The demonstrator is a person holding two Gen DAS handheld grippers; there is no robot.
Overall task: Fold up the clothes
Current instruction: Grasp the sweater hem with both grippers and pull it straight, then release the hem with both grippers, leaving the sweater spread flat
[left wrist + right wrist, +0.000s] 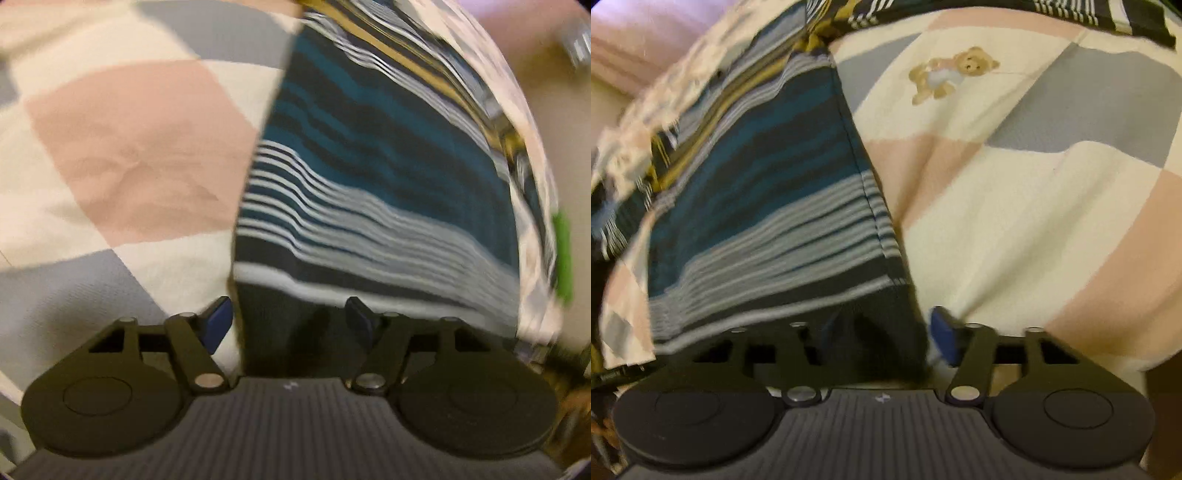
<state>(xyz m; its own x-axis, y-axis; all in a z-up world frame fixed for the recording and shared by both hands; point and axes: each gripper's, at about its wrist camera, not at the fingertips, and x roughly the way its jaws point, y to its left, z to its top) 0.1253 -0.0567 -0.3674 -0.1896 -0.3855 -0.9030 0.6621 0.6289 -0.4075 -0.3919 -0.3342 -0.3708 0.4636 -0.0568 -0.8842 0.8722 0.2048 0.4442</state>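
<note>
Striped shirt [369, 177] lay on the checked blanket [122, 147], already folded into a narrow strip with straight side edges, so you had most of the fold done. What looked left: one more fold end to end, maybe a tidy-up. More striped cloth [1089, 14] was bunched at the far edge, likely not folded yet; blur hid the details.

Your left gripper [291, 321] pointed steeply down at the near left corner of the shirt, jaws parted, dark hem between the blue pads [218, 321] but not pinched, so released. Your right gripper [882, 332] sat the same way at the near right corner, tilted down, jaws apart. Only one blue pad [943, 336] showed; the other was hidden behind dark cloth. No pinch seen there either.
</note>
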